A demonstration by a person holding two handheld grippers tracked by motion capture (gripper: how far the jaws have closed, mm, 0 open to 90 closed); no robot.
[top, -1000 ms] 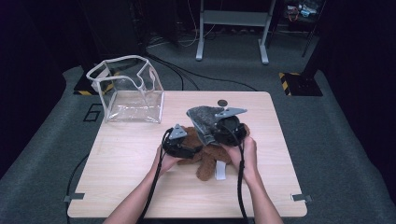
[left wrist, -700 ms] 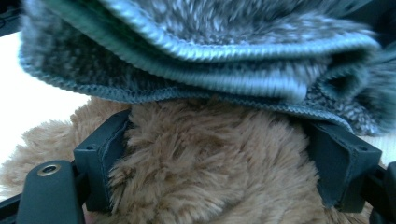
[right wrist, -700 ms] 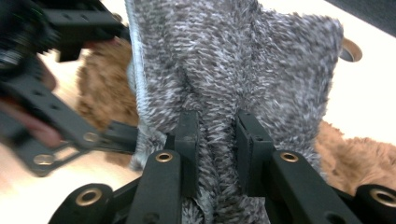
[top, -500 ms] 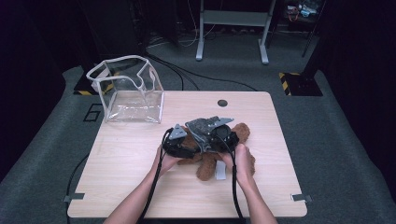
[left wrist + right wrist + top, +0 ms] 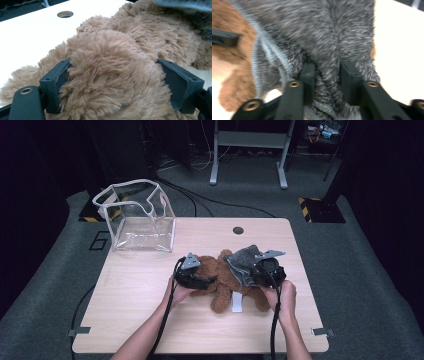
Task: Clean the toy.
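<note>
A brown plush teddy bear (image 5: 225, 282) lies in the middle of the table (image 5: 125, 320). My left gripper (image 5: 204, 282) comes in from the left and is shut on the bear's fur (image 5: 112, 75), which bulges between its wide-set jaws (image 5: 117, 85). A grey knit garment (image 5: 244, 262) is draped over the bear's right end. My right gripper (image 5: 254, 272) holds a fold of that grey knit (image 5: 324, 30) between its jaws (image 5: 327, 80). These jaws have just been opening, with the fabric still pinched between them.
A clear plastic bag (image 5: 137, 217) with a white rim stands open at the table's far left corner. A round cable hole (image 5: 238, 230) sits near the far edge. A white label (image 5: 236, 303) sticks out below the bear. Dark floor with cables surrounds the table.
My right gripper has come down and to the right with the grey knit, which now covers the bear's right end. The left gripper and the bear have stayed put.
</note>
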